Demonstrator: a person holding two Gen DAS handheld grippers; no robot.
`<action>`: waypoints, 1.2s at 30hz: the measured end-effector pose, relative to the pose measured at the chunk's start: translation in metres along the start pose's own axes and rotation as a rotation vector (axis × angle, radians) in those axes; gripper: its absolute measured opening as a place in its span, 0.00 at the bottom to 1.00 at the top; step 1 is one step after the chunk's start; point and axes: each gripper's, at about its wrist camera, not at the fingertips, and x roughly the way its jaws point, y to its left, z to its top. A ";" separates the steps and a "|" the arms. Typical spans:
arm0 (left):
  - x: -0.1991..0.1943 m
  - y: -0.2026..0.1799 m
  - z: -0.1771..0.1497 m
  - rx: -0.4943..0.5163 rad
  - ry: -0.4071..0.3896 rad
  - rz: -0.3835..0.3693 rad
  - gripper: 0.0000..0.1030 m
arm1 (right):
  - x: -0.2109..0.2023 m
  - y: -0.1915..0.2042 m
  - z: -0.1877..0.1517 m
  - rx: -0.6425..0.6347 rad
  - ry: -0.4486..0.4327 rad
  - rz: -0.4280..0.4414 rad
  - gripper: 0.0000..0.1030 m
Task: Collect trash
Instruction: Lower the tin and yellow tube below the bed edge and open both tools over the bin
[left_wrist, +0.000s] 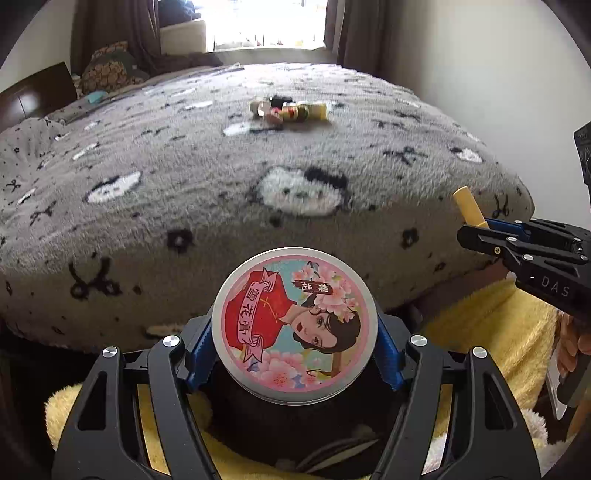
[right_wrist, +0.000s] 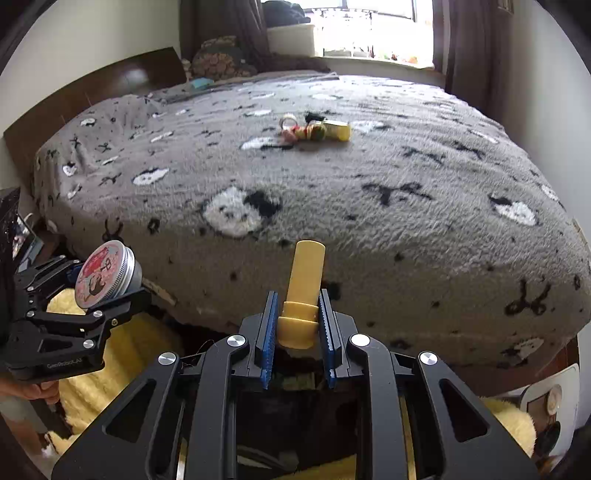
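My left gripper is shut on a round metal tin with a pink lid showing a woman in red; the tin also shows in the right wrist view. My right gripper is shut on a small yellow tube, upright between the blue pads; the tube also shows in the left wrist view. Both are held off the near edge of the bed, above something furry and yellow. A cluster of small items lies mid-bed, also in the right wrist view.
The bed has a grey fleece blanket with white cat faces. A dark wooden headboard is at the left, cushions beyond it, a bright window and curtains at the back. A white wall is on the right.
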 end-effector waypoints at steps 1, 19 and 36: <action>0.007 0.001 -0.007 -0.005 0.027 0.000 0.65 | 0.006 0.001 -0.005 0.001 0.023 0.004 0.21; 0.106 0.005 -0.073 -0.006 0.363 -0.076 0.65 | 0.102 0.006 -0.065 0.064 0.348 0.083 0.21; 0.150 0.005 -0.090 -0.021 0.511 -0.138 0.68 | 0.144 0.014 -0.065 0.085 0.444 0.083 0.24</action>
